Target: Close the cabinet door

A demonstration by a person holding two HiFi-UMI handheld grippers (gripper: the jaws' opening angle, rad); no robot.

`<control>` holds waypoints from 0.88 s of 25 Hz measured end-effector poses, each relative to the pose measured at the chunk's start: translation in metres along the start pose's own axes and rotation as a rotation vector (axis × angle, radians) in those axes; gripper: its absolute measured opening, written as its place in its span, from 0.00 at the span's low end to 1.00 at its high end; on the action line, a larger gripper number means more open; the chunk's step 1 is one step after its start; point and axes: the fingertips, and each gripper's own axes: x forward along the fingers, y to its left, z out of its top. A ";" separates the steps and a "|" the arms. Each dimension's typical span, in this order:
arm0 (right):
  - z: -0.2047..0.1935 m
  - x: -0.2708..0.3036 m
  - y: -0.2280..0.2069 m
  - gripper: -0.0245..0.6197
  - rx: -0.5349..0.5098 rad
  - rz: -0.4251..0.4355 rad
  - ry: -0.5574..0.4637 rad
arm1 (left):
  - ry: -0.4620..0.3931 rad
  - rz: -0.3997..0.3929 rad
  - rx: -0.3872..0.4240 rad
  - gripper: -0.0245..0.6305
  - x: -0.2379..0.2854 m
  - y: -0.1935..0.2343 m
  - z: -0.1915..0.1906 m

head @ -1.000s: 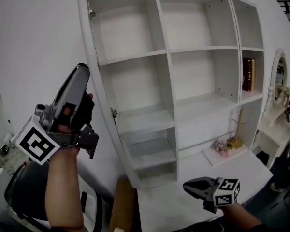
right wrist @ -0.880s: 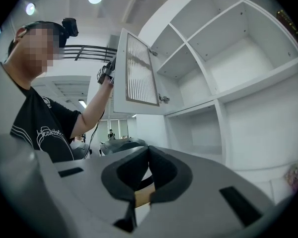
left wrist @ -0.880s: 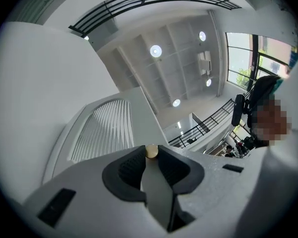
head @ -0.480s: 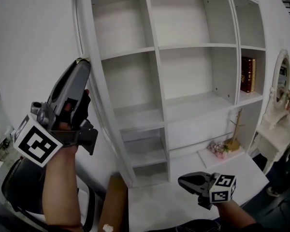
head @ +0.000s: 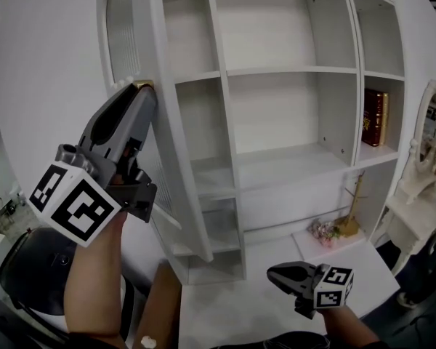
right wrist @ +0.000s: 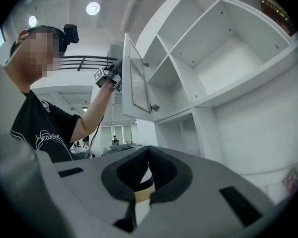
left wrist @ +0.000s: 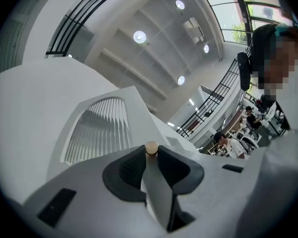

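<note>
The white cabinet door point(head: 166, 129), with a ribbed glass panel point(left wrist: 97, 133), stands half swung in front of the cabinet's left column of shelves point(head: 203, 173). My left gripper point(head: 142, 87) reaches up to the door's free edge and is shut on its small beige knob point(left wrist: 151, 148). Its jaws have just closed a little tighter, with the knob and door edge between them. In the right gripper view the door point(right wrist: 134, 83) shows ajar, with the left arm stretched to it. My right gripper point(head: 272, 273) hovers low over the desk, shut point(right wrist: 148, 150) and holding nothing.
Open shelves point(head: 291, 71) fill the cabinet, with a dark red book point(head: 374, 117) on the right. Pink flowers point(head: 323, 231) lie on the white desk point(head: 240, 307). A white dressing table with a mirror point(head: 427, 122) stands far right. A brown board point(head: 160, 304) leans below the door.
The door has swung to the right, toward the cabinet, now covering part of the left shelves. My left gripper went with it, rolling as it moved. The right gripper drifted slightly left.
</note>
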 end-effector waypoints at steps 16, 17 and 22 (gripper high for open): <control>0.004 -0.044 -0.046 0.05 0.020 -0.042 -0.008 | 0.091 0.095 0.196 0.15 0.057 -0.005 -0.045; 0.004 -0.045 -0.048 0.05 0.021 -0.044 -0.009 | 0.093 0.100 0.206 0.15 0.059 -0.004 -0.047; 0.008 -0.051 -0.059 0.05 0.019 -0.051 -0.015 | 0.105 0.114 0.250 0.15 0.071 -0.003 -0.057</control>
